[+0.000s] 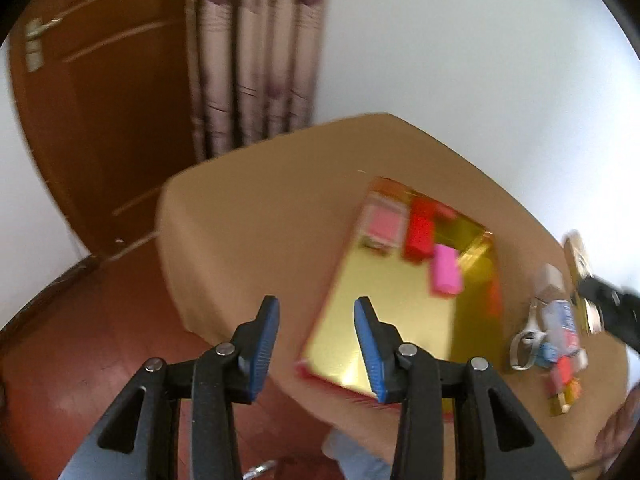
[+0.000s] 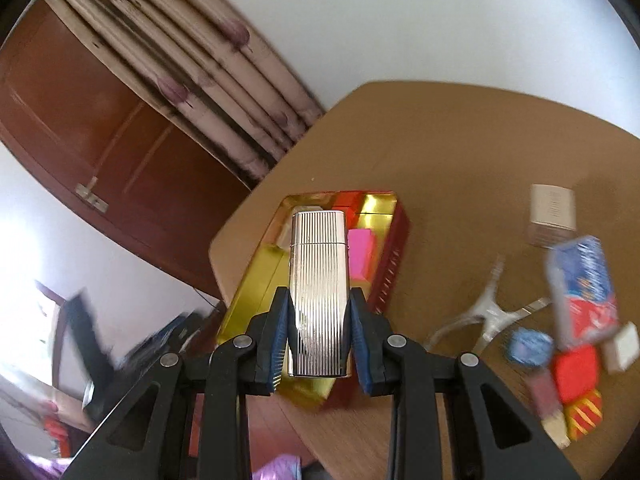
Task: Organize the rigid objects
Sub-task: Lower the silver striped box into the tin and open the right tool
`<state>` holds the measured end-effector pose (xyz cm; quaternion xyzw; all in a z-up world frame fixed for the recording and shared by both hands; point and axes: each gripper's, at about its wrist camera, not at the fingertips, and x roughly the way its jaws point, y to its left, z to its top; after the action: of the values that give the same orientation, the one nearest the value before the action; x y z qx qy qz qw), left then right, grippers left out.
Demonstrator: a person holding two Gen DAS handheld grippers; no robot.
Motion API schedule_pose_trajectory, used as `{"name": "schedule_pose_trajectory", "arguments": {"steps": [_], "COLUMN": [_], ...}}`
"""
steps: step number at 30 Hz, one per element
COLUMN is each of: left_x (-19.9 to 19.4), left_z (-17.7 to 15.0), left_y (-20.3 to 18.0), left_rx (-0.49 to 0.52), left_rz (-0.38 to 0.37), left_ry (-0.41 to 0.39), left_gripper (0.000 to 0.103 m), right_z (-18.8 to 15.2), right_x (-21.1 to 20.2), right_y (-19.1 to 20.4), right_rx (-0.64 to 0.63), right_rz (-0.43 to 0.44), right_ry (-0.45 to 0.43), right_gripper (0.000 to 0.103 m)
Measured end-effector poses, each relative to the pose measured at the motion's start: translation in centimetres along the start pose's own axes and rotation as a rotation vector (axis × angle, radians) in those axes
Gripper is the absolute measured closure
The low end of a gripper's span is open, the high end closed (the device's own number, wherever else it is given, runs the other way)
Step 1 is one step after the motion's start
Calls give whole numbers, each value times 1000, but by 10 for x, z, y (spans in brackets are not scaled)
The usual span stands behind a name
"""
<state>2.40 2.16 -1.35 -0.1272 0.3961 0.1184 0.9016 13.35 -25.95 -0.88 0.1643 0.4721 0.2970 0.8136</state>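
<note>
A gold-lined tray with red sides (image 1: 384,320) (image 2: 256,276) lies on the tan table. In it are a red block (image 1: 419,236), a pink block (image 1: 446,276) (image 2: 362,254) and a pale pink item (image 1: 383,224). My right gripper (image 2: 318,300) is shut on a ribbed silver lighter (image 2: 319,280) and holds it above the tray. My left gripper (image 1: 316,312) is open and empty over the tray's near left edge. The right gripper and lighter show at the right edge of the left wrist view (image 1: 588,288).
Loose items lie on the table right of the tray: scissors (image 2: 480,316) (image 1: 528,336), a blue and red pack (image 2: 584,284), a white box (image 2: 552,208), a blue cap (image 2: 528,346), red pieces (image 2: 576,374). The table edge (image 1: 176,280) drops to a red-brown floor. A door and curtain stand behind.
</note>
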Motion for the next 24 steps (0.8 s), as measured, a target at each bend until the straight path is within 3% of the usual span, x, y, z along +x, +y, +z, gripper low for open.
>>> {"name": "schedule_pose_trajectory", "arguments": {"steps": [3,10,12,20,24], "left_x": [1,19,21,25,28], "left_z": [-6,-7,-7,-5,-6], "left_y": [18,27,23,18,14], "left_rx": [-52,-76,-57,-39,-28], "left_rz": [28,-28,-12,-36,-38], "left_ry": [-36,46,42,56,77], "left_gripper": [63,63,63,63,63], "right_z": [12,32,36,36,39], "right_x": [40,101,115,135,126], "right_y": [8,1,1,-3,-7], "right_rx": [-3,29,12,-42,-26], "right_rz": [-34,-108,-152,-249,-216], "right_ry": [50,97,101,117,91], "right_gripper": [76,76,76,75,73]}}
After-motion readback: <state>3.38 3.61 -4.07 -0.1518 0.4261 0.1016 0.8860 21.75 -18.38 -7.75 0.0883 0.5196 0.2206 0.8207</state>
